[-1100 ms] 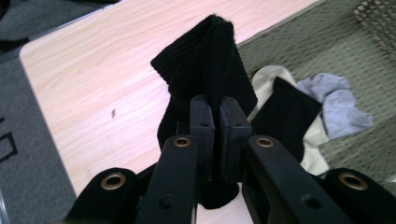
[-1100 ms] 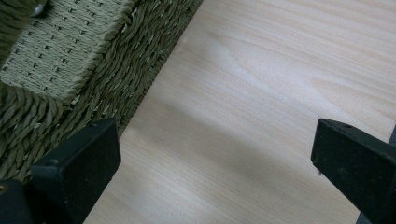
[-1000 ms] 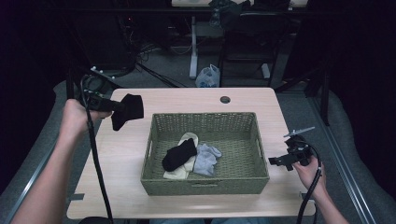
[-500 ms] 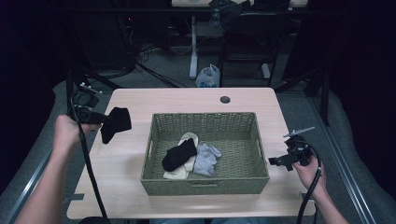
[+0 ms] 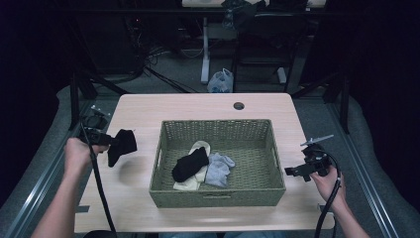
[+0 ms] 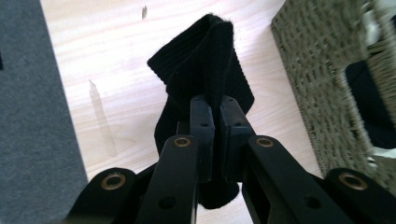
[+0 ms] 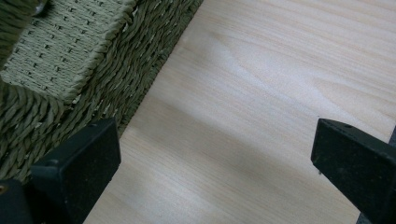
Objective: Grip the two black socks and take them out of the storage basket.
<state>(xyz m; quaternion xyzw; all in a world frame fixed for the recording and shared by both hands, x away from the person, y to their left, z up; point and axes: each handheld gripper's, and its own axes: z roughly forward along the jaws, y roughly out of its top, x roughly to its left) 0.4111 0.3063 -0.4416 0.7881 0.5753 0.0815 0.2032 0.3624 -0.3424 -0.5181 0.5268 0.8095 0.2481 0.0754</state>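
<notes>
My left gripper [image 5: 110, 142] [image 6: 215, 103] is shut on a black sock [image 5: 122, 146] [image 6: 205, 74], which hangs just above the wooden table [image 5: 198, 106] to the left of a woven green basket [image 5: 218, 129] [image 6: 317, 65]. Inside the basket lie another black sock [image 5: 190, 164], a cream sock [image 5: 200, 148] and a grey sock [image 5: 218, 167]. At the basket's right side, my right gripper [image 5: 292, 171] [image 7: 215, 158] is held low over the table, jaws wide open with nothing between them.
A round cable hole [image 5: 238, 105] sits near the table's far edge. Beyond the table are desk legs, cables and a plastic bag [image 5: 221, 81] on the floor. Bare tabletop [image 7: 280, 93] lies right of the basket.
My left gripper has come down and towards the near left with the black sock, from over the table's far left corner to low beside the basket. The right gripper has stayed put.
</notes>
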